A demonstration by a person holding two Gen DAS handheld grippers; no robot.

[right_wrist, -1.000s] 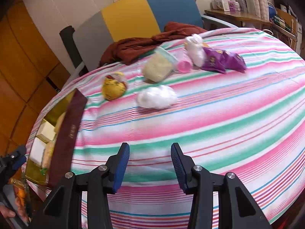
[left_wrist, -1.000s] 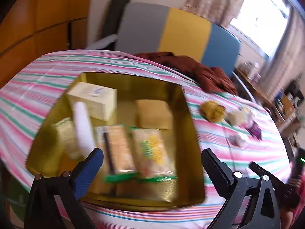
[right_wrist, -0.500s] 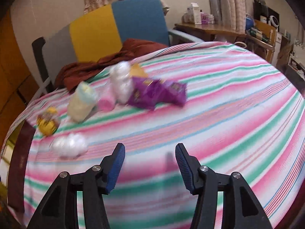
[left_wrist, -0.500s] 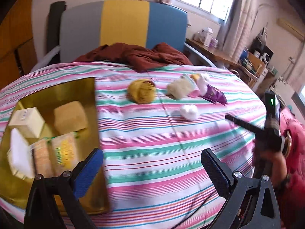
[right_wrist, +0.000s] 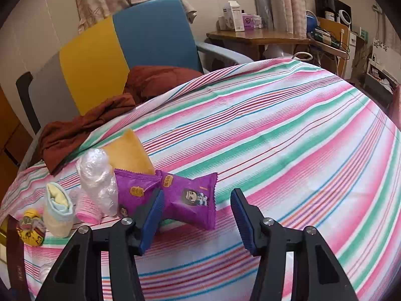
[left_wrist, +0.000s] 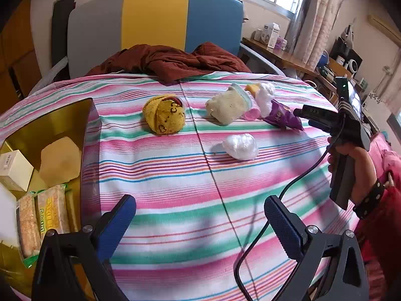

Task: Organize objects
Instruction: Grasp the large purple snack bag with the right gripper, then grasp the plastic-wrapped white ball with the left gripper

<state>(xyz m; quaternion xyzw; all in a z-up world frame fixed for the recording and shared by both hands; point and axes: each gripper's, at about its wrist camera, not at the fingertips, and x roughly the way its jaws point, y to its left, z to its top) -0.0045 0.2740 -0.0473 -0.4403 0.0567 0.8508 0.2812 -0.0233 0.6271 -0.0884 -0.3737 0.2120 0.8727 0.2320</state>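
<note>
My left gripper (left_wrist: pixel 198 208) hangs open and empty over the striped tablecloth (left_wrist: pixel 175 175). A gold box (left_wrist: pixel 50 120) at its left holds a white carton (left_wrist: pixel 13 168), a tan block (left_wrist: pixel 60 160) and cracker packets (left_wrist: pixel 50 213). Farther back lie a yellow cloth ball (left_wrist: pixel 164 115), a cream sock roll (left_wrist: pixel 229 105), a pink roll (left_wrist: pixel 252 113) and a clear-wrapped lump (left_wrist: pixel 240 146). My right gripper (right_wrist: pixel 198 198) is open. Its left finger overlaps two purple snack packets (right_wrist: pixel 190 200), and the pads do not press them. Beside them stand a clear-wrapped bundle (right_wrist: pixel 96 175) and an orange packet (right_wrist: pixel 130 153).
A grey, yellow and blue chair (left_wrist: pixel 155 17) stands behind the table with a rust-brown garment (left_wrist: pixel 170 62) spilling onto the cloth. A black cable (left_wrist: pixel 288 193) trails from the right gripper handle, held by a hand (left_wrist: pixel 356 160). A cluttered wooden side table (right_wrist: pixel 255 37) stands at the back right.
The left gripper swung right, from over the gold box to the middle of the table. The right gripper moved right up to the purple packets, and its jaws widened.
</note>
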